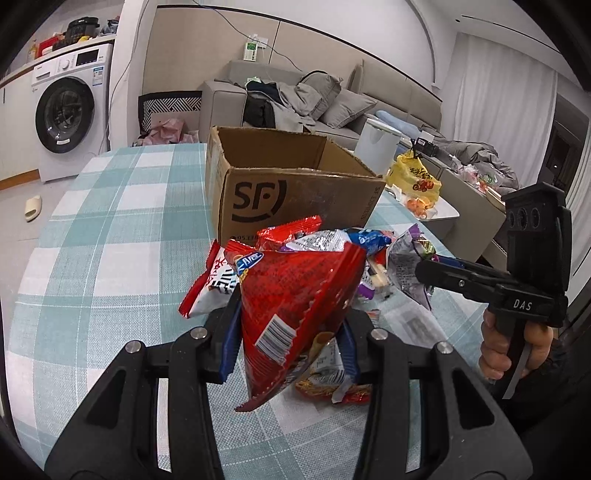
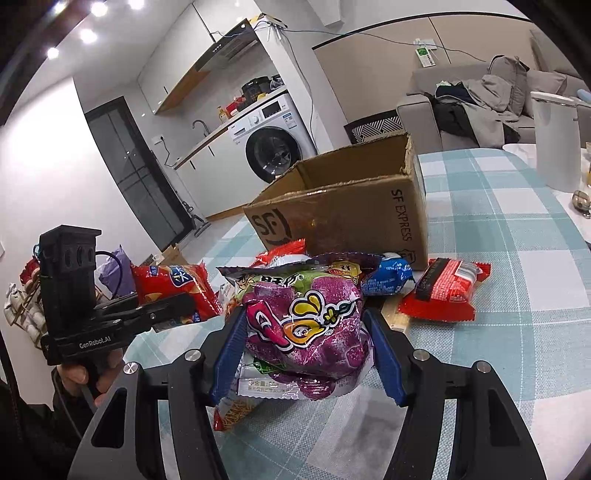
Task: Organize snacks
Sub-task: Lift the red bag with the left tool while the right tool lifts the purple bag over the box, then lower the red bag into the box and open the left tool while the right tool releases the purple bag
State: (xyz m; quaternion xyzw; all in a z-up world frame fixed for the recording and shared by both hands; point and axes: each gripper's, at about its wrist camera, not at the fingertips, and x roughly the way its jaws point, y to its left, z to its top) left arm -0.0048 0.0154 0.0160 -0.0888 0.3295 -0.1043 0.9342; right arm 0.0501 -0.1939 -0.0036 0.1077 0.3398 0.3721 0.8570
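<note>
My left gripper [image 1: 291, 314] pinches the red bag [image 1: 295, 295], my right gripper [image 2: 306, 332] the purple bag [image 2: 306, 317]; either slick pack could slip before the box [image 1: 295, 192] at twelve o'clock.

Bright ceiling spots [image 2: 88, 35] light my room evenly; my fisheye views bend and darken at the edges, shadows soft.

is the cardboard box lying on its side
No, the cardboard box stands upright on the checked tablecloth with its top open.
</note>
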